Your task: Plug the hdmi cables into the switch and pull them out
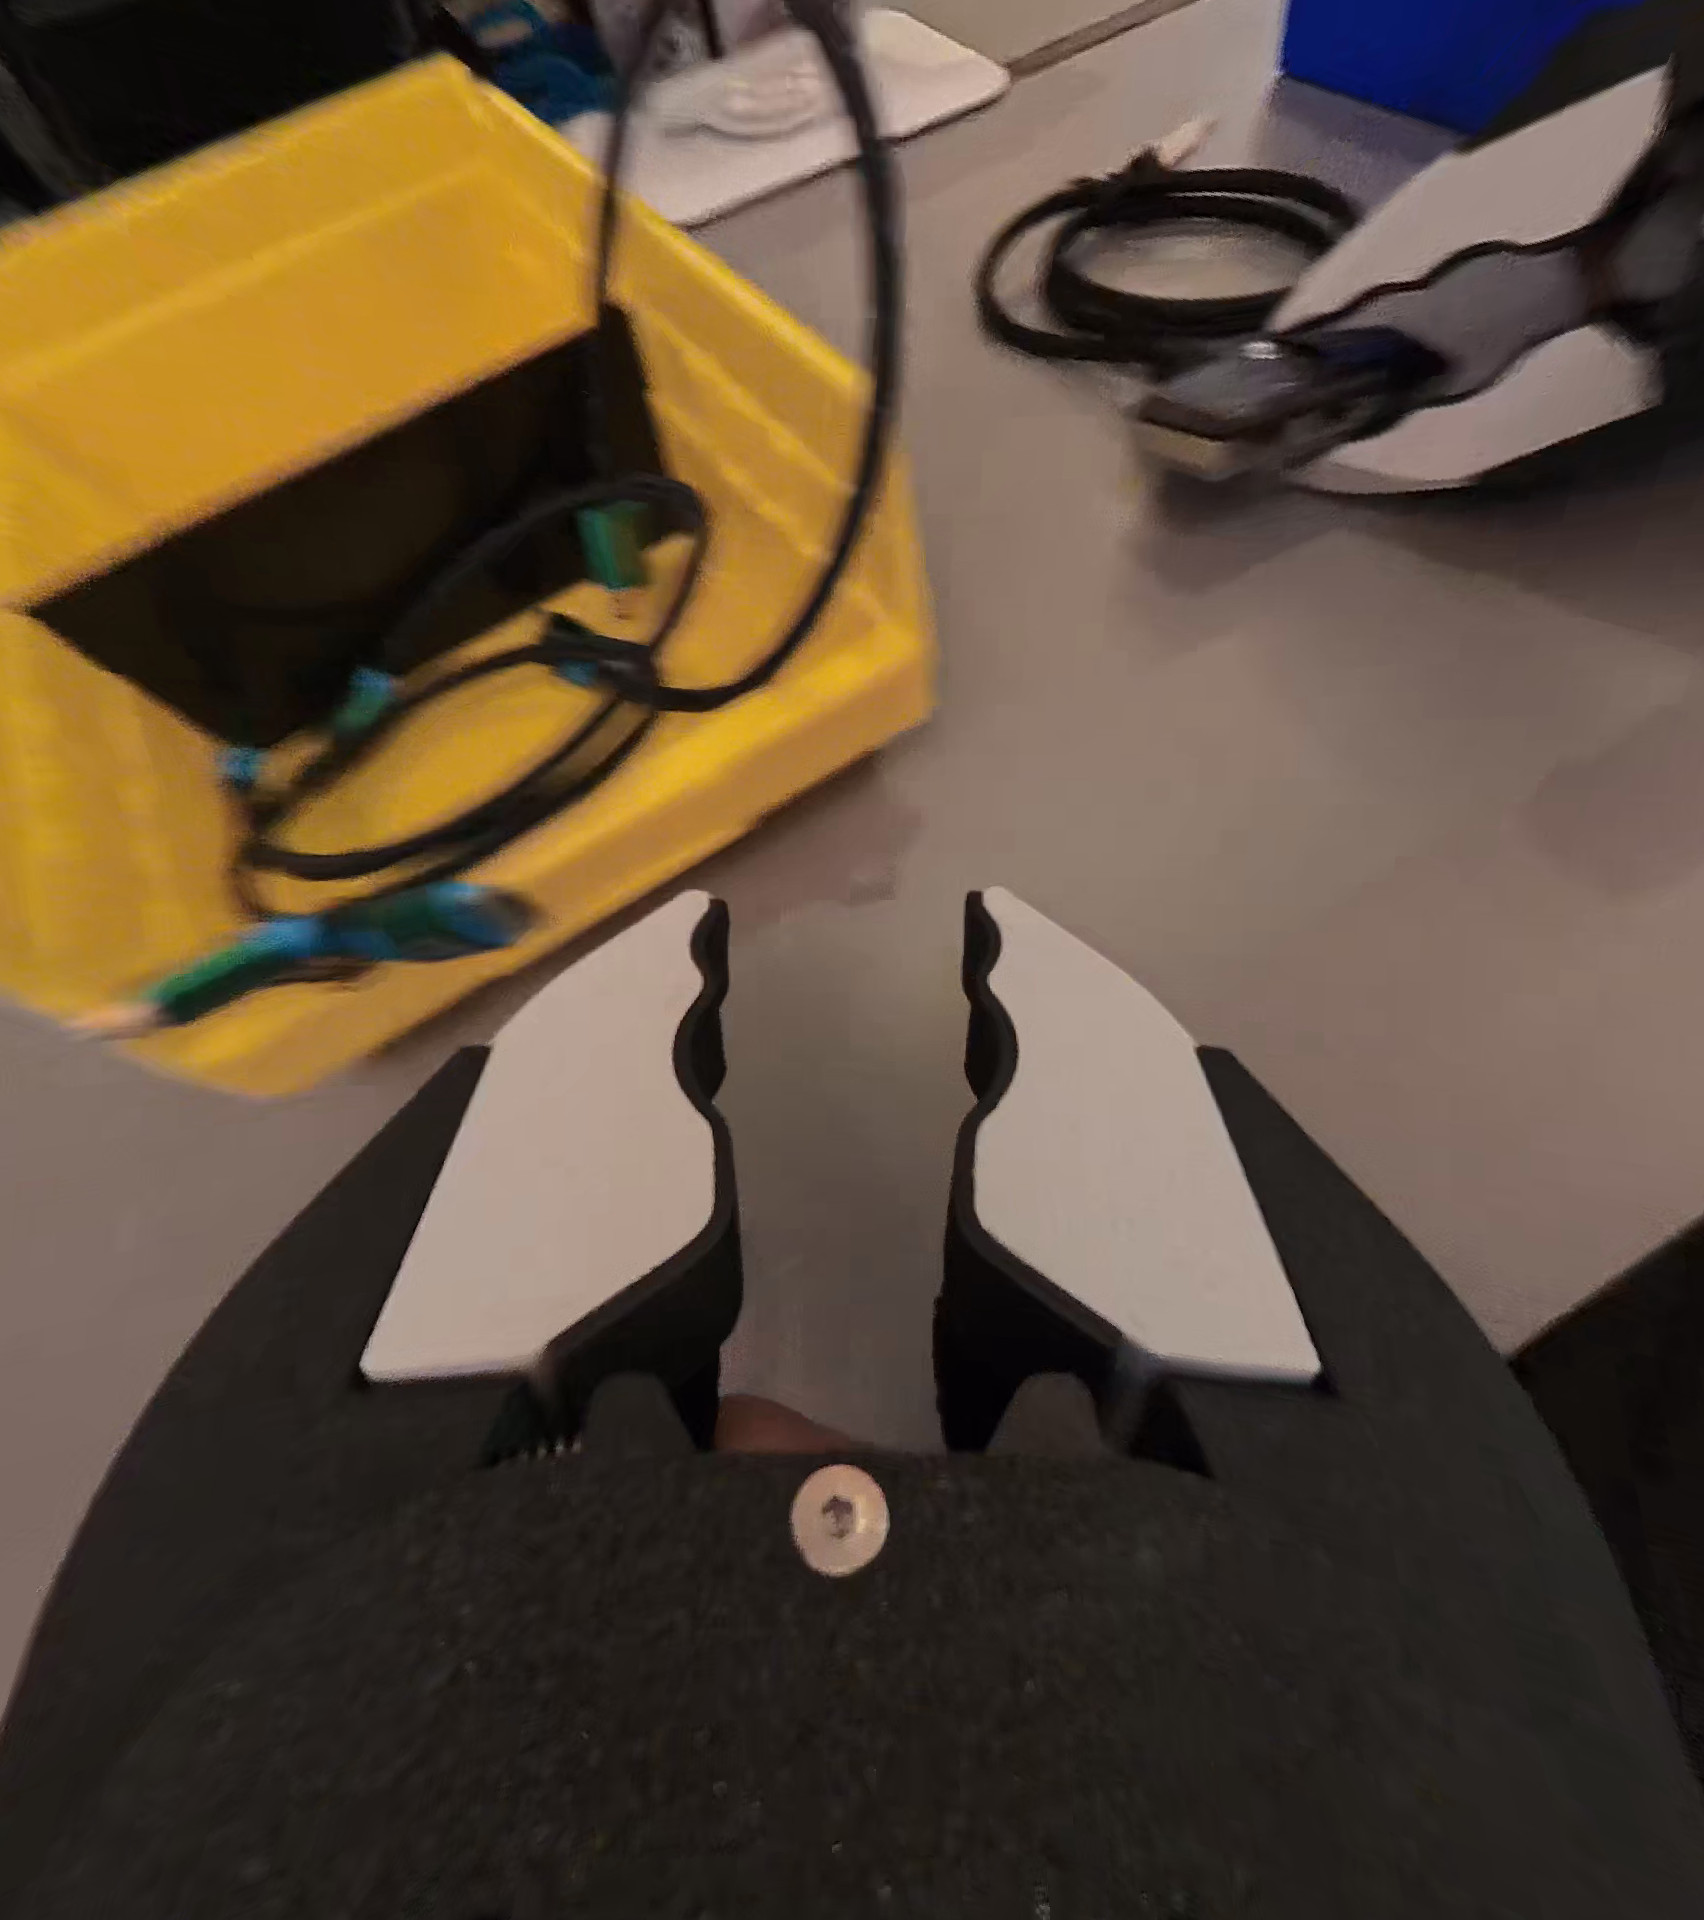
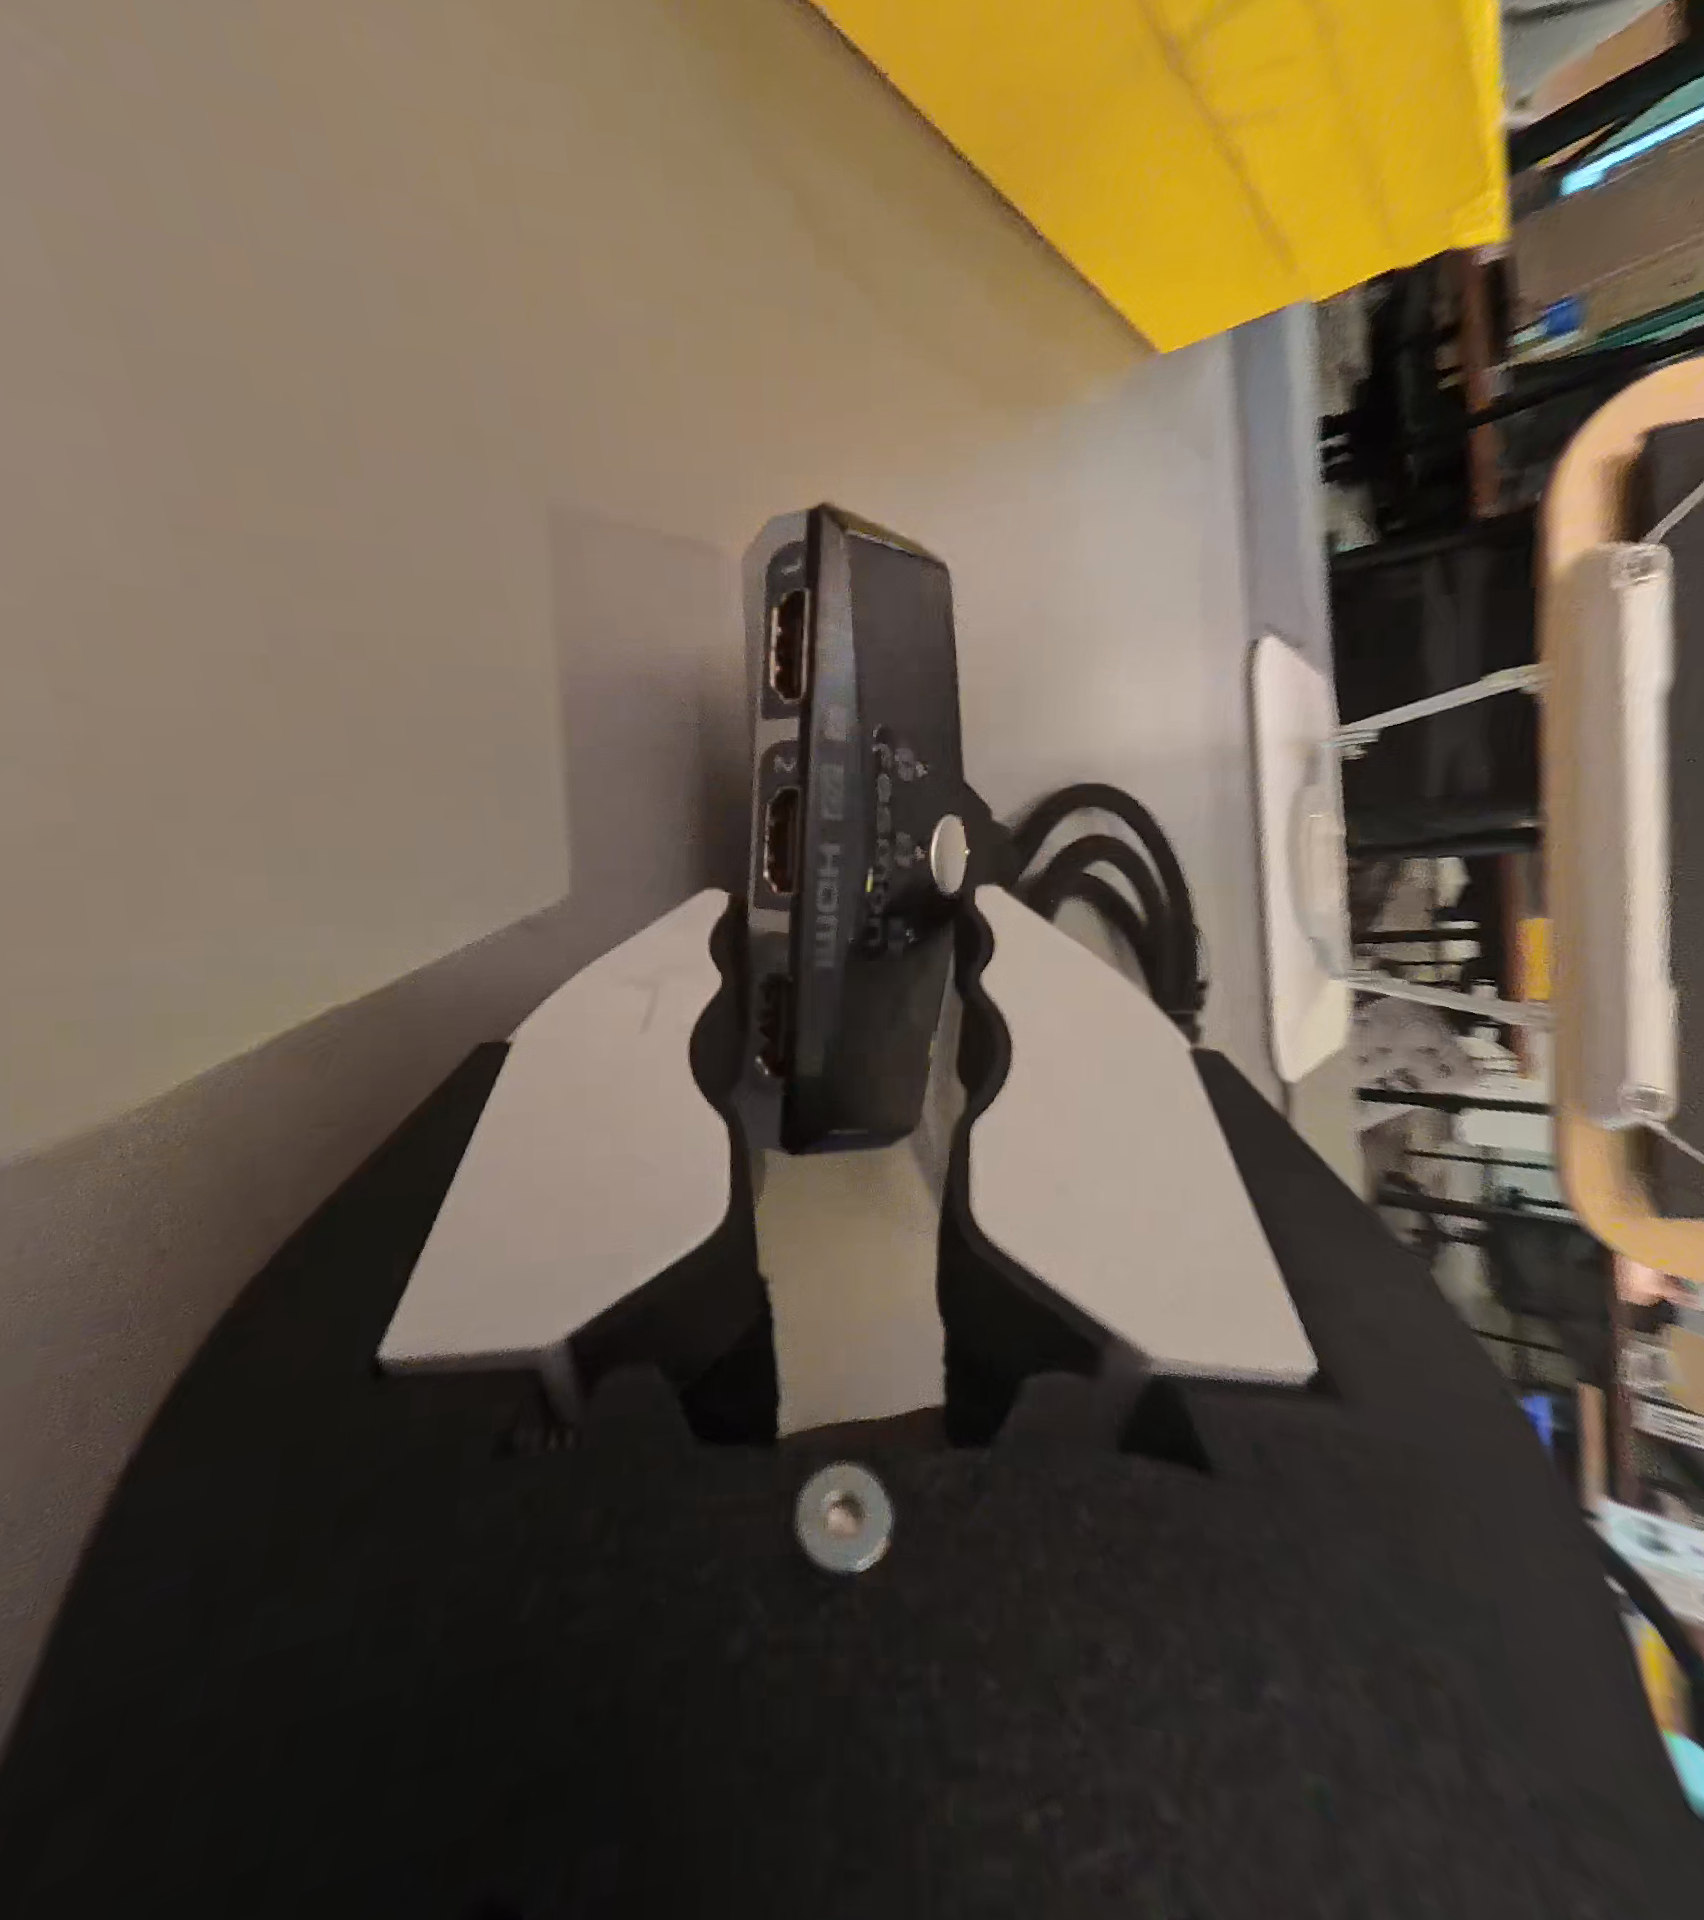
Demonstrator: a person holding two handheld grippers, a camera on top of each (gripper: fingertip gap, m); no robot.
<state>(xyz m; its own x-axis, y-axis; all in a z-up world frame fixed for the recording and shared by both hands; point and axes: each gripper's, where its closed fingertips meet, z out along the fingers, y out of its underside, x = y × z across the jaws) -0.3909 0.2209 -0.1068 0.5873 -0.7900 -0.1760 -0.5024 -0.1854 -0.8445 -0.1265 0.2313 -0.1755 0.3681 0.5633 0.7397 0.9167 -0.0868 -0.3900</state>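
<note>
Switch (image 2: 853, 821), lettered face showing, clamped in right hand-held gripper (image 2: 853, 966).

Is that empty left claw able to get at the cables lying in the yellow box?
Probably yes. The left gripper is open and empty, the yellow bin has an open top, and the cable plugs lie near its front edge with nothing between.
</note>
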